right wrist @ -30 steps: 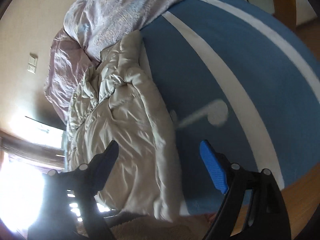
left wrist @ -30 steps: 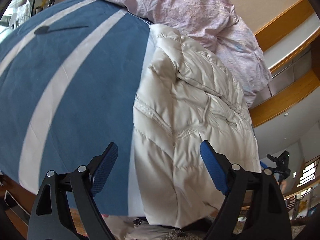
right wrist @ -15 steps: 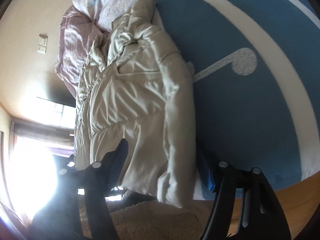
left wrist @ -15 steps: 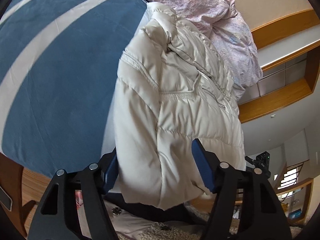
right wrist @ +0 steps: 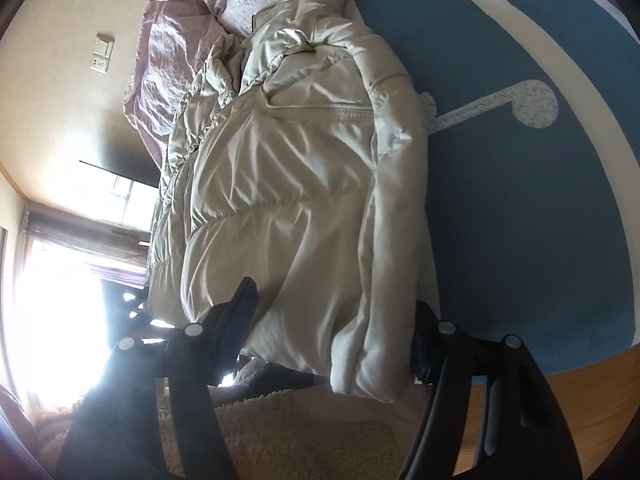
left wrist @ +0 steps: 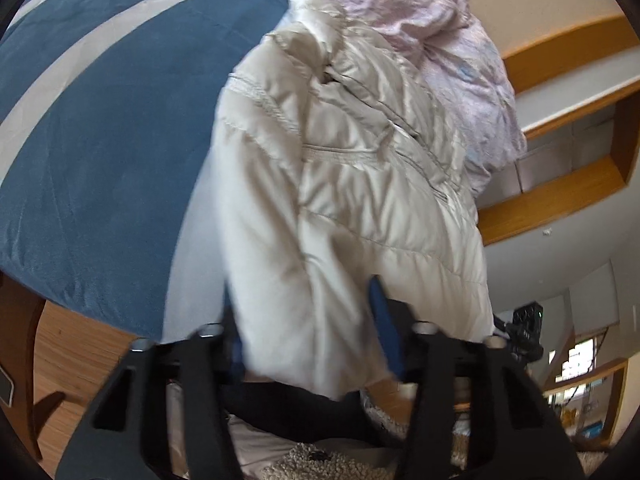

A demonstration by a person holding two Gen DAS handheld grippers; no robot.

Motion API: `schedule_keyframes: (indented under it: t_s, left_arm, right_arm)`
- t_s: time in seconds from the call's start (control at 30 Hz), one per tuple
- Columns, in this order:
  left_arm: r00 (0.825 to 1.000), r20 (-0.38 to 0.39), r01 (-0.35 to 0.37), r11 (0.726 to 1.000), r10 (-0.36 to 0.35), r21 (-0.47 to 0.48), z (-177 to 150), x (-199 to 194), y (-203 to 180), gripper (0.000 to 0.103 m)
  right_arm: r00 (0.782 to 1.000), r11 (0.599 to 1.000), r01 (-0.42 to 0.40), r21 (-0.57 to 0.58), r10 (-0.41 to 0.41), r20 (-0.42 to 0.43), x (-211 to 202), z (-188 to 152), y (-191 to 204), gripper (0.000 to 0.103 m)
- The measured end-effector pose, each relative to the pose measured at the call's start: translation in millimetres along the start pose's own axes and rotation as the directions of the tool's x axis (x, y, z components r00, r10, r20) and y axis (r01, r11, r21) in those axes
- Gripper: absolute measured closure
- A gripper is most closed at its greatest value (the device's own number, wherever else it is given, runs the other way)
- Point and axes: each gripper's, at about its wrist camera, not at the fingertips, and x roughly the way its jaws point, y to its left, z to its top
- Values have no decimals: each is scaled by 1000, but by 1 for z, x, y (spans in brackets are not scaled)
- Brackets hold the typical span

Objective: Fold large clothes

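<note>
Blue bedspread (left wrist: pixel 92 152): plush cover with pale stripes and a pale note-shaped motif (right wrist: pixel 520 106); spread over the whole bed, draping at the near edge over a wooden frame (right wrist: pixel 560 408).
Pink quilt (left wrist: pixel 420 20): crumpled heap along the bed's far edge, against the wall; it touches the far end of the jacket.
Cream puffer jacket (left wrist: pixel 352 184): quilted, shiny fabric, lying lengthwise from the far edge to the near edge of the bed, on the side beside the window; its hem hangs slightly over the near edge. One near corner of the hem sits in each tong.
Shaggy rug (right wrist: pixel 288 428): beige, on the floor below the bed's near edge.
Left gripper (left wrist: pixel 308 320): black frame, blue pads; jaws closing, with a thick fold of the jacket's hem bunched between them; fabric dents inward at the right pad (left wrist: pixel 382 316), so it reads as clenched on the hem.
Right gripper (right wrist: pixel 332 332): jaws closing around the other hem corner; the dark pad (right wrist: pixel 240 312) presses into the padding, the far pad is largely hidden behind the fold.
Wall switch (right wrist: pixel 102 54): pale plate on the wall beyond the quilt.
</note>
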Motion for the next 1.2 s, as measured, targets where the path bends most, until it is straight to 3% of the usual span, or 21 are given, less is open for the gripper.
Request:
schedule_keyframes:
  t_s: [0.1, 0.17, 0.3, 0.57, 0.77, 0.97, 1.2]
  left_arm:
    - [1000, 19, 9, 1000, -9, -15, 0, -4, 3, 80]
    - [999, 49, 6, 1000, -6, -7, 2, -11, -2, 87]
    - [993, 118, 20, 1000, -21, 3, 10, -28, -9, 90]
    - [972, 227, 43, 997, -56, 63, 19, -56, -34, 91]
    - [950, 291, 94, 993, -112, 76, 39, -72, -48, 91]
    - [924, 352, 116, 988, -146, 106, 83, -82, -74, 91]
    - [912, 389, 88, 989, -127, 117, 156, -77, -108, 91]
  right_arm:
    - [999, 1000, -19, 4, 19, 41, -7, -2, 4, 83]
    - [996, 999, -37, -5, 37, 82, -17, -1, 8, 86]
    - [982, 998, -29, -59, 39, 187, -36, -1, 29, 89]
    - [910, 988, -10, -157, 74, 409, -79, -4, 69, 90]
    - [839, 981, -9, -191, 112, 533, -103, 13, 90, 90]
    - [779, 976, 21, -216, 119, 615, -116, 43, 125, 91]
    - [728, 980, 21, -198, 121, 675, -117, 113, 159, 90]
